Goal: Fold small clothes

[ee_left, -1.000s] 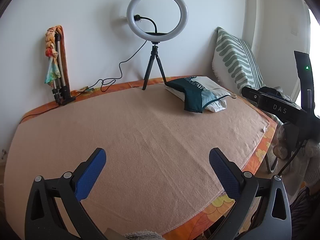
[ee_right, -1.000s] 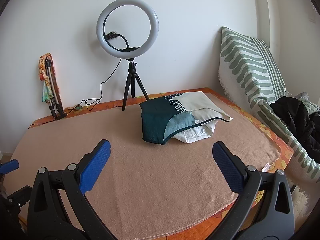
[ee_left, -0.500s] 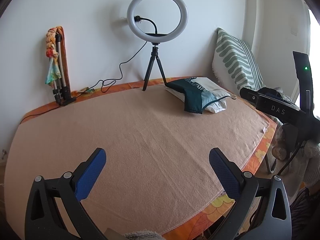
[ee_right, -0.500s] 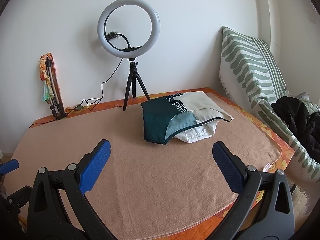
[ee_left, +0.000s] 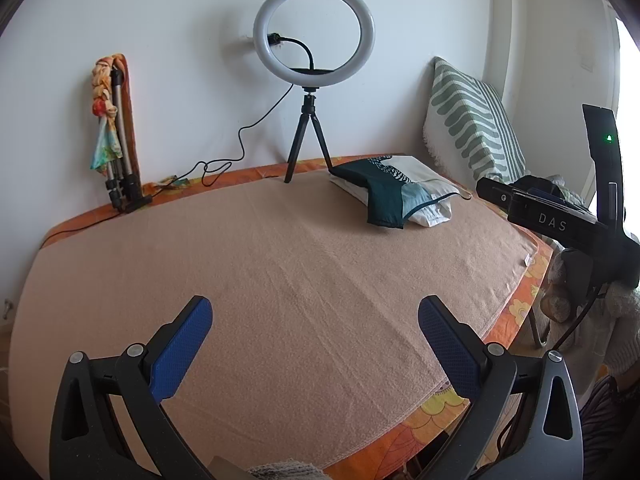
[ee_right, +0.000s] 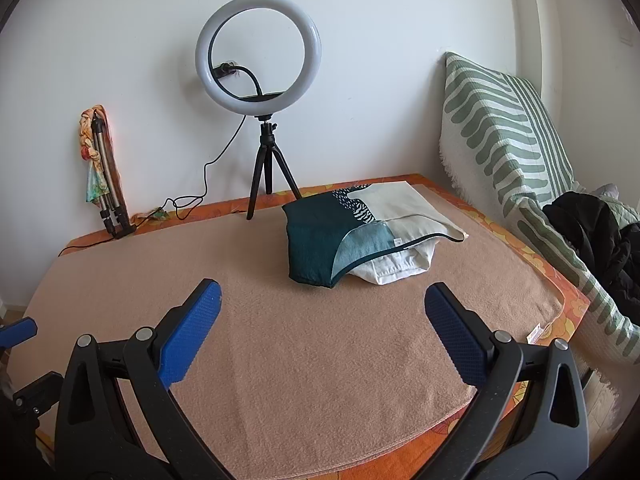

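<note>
A small stack of folded clothes (ee_right: 360,236) lies at the far right of the tan blanket (ee_right: 300,360); the top piece is dark teal, light blue and cream, over a white one. It also shows in the left wrist view (ee_left: 394,196). My right gripper (ee_right: 322,308) is open and empty, hovering above the blanket just short of the stack. My left gripper (ee_left: 314,326) is open and empty over the blanket's near middle, far from the stack. The right gripper's black body (ee_left: 560,220) shows at the right of the left wrist view.
A ring light on a black tripod (ee_right: 268,176) stands at the back beside the stack, its cable (ee_right: 200,196) trailing left. A folded tripod with a scarf (ee_right: 104,184) leans on the wall. A green-striped cushion (ee_right: 508,152) and dark clothes (ee_right: 592,236) lie right.
Both grippers stay open. The right gripper has drifted slightly, so the stack and ring light sit a little further right in its view. The left view is almost unchanged.
</note>
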